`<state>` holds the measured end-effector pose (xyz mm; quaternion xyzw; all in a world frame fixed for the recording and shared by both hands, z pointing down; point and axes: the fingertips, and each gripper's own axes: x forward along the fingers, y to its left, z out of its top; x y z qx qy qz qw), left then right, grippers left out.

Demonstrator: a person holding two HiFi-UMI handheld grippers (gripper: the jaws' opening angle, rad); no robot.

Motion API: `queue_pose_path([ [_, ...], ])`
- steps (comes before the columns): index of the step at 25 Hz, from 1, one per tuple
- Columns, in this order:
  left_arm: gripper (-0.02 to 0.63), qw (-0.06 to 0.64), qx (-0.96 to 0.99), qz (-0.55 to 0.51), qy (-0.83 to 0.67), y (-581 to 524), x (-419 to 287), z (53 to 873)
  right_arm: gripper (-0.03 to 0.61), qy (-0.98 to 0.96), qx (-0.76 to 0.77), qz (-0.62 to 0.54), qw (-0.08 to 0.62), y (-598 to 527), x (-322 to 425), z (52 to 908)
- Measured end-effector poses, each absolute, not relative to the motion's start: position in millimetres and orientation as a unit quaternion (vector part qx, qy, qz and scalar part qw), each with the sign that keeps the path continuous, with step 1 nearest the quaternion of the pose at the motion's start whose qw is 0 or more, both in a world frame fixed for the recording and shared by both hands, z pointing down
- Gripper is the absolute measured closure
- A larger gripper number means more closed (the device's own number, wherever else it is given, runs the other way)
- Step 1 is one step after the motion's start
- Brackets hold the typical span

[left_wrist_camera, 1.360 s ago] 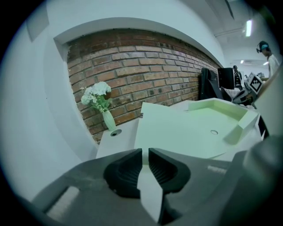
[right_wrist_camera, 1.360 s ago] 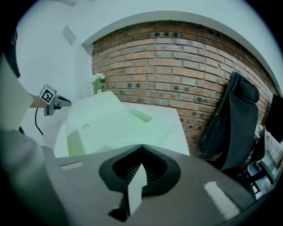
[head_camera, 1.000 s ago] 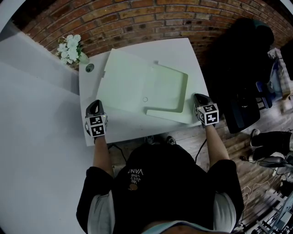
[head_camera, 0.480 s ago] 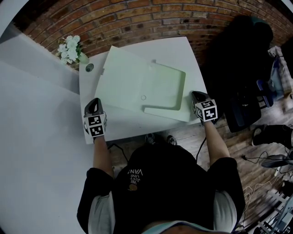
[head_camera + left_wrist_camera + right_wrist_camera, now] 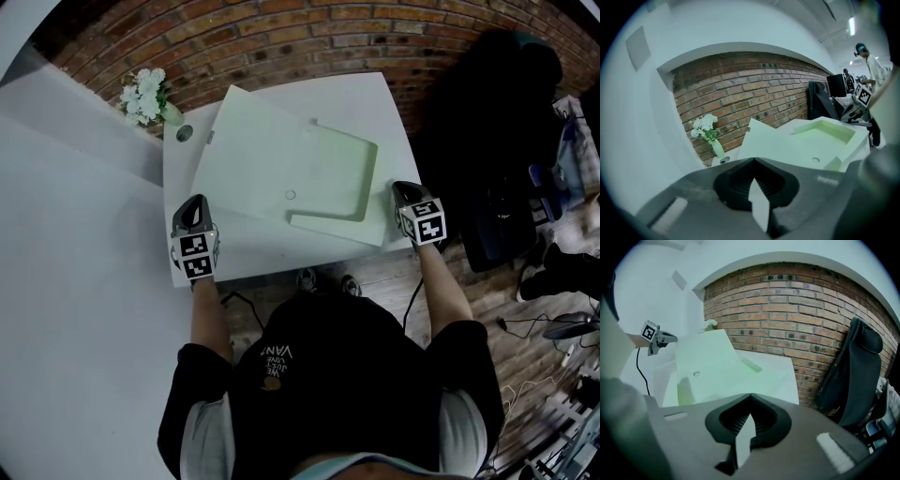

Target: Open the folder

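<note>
A pale green folder (image 5: 281, 159) was seen lying open across the middle of the white surface (image 5: 384, 103). Its broad flat cover was spread toward 10 o'clock, and its shallow tray half, with raised walls, was turned toward 3 o'clock. A small round fastener (image 5: 291, 195) was seen on it toward 6 o'clock. The left gripper (image 5: 197, 204) was held at the folder's 8 o'clock, just off its corner, with its jaws clenched together on nothing. The right gripper (image 5: 403, 188) was held at the folder's 4 o'clock, near the tray's edge, likewise clenched and empty. White flowers (image 5: 142, 94) were placed at the surface's 10 o'clock corner, against the brick wall (image 5: 281, 37).
</note>
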<state>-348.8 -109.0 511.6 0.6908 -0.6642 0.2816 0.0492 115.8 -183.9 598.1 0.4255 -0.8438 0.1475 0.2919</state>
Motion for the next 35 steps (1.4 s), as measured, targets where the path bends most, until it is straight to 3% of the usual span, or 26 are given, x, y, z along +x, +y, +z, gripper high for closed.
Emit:
queue_pose_path([
  [35,0.614,-0.06,0.776,0.208,-0.592,-127.9,-209.9,442.0,0.578,-0.879,0.439,0.11,0.146,-162.6,106.8,492.5],
])
